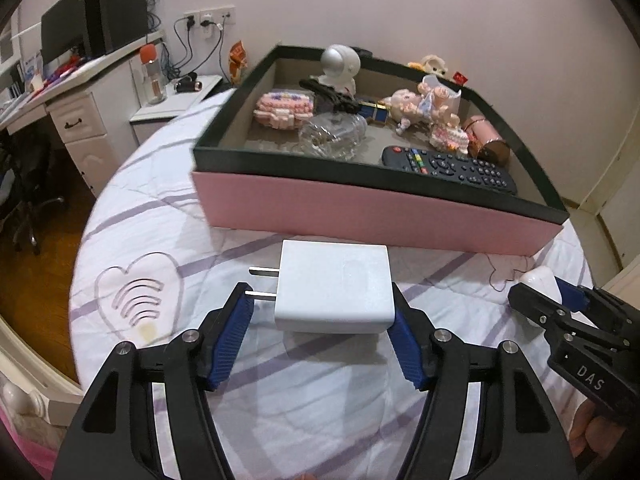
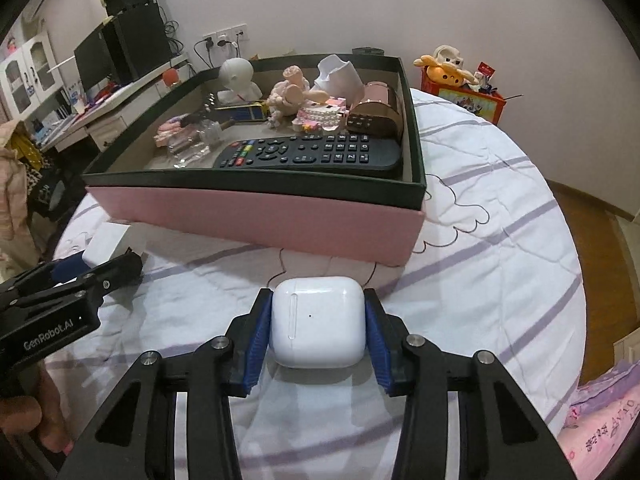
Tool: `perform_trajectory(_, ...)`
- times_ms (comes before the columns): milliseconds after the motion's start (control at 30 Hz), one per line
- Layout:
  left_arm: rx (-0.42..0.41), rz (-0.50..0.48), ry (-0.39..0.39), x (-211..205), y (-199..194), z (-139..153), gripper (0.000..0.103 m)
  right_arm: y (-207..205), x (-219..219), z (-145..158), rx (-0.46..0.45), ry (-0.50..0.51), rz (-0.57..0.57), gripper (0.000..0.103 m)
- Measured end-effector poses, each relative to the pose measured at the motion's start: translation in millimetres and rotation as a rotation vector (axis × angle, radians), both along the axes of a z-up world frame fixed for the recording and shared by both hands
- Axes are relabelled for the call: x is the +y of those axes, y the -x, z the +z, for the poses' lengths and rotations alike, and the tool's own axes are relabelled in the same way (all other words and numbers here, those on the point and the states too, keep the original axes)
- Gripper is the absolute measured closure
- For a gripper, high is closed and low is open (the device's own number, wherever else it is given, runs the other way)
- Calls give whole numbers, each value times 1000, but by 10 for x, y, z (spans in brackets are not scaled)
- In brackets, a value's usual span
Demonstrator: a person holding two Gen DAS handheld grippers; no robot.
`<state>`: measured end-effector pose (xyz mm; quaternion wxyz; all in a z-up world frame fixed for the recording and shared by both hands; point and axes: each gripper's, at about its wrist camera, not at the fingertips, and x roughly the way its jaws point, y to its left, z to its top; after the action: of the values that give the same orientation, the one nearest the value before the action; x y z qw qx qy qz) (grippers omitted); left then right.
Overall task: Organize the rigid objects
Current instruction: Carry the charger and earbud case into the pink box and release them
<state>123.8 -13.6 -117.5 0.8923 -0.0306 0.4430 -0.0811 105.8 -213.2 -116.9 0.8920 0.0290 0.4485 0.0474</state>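
A white plug charger point(image 1: 334, 286) lies on the striped bedspread between the blue pads of my left gripper point(image 1: 322, 300); the right pad touches its side, the left pad touches its prongs. My right gripper point(image 2: 318, 322) is shut on a white earbuds case point(image 2: 318, 322) that rests on the bedspread. Behind both stands a pink box with a dark rim point(image 1: 360, 216) point(image 2: 256, 220). It holds a black remote point(image 1: 448, 168) point(image 2: 308, 154), a glass bottle point(image 1: 334, 134), figurines and a pink cylinder point(image 1: 486, 138). Each gripper shows in the other's view, at the right edge point(image 1: 560, 308) and at the left edge point(image 2: 80, 280).
A white desk with monitors point(image 1: 92, 20) and a chair stand left of the bed. A red box with plush toys point(image 2: 464, 84) sits on the bed at the back right. Wooden floor lies beyond the bed's edges on both sides.
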Motion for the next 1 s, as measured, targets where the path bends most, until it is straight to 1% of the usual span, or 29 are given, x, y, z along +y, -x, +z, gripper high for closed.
perform_trajectory(100, -22, -1, 1, 42, 69, 134, 37, 54, 18, 123, -16, -21, 13, 59)
perform_trajectory(300, -82, -1, 1, 87, 74, 473, 37, 88, 101, 528, -95, -66, 62, 59)
perform_trajectory(433, -122, -8, -11, 53, -26, 686, 37, -70, 163, 804, -154, -56, 89, 59)
perform_trajectory(533, -138, -16, -16, 18, -158, 812, 37, -270, 172, 914, -171, -43, 96, 59)
perform_trajectory(667, -141, -30, -16, -51, -392, 879, 37, -510, 171, 920, -164, -36, 95, 59)
perform_trajectory(767, -139, -36, -22, -102, -540, 874, 37, -679, 182, 847, -143, -22, 93, 58)
perform_trajectory(1000, -96, -53, -39, -228, -876, 670, 37, -903, 139, 581, -87, -2, 78, 58)
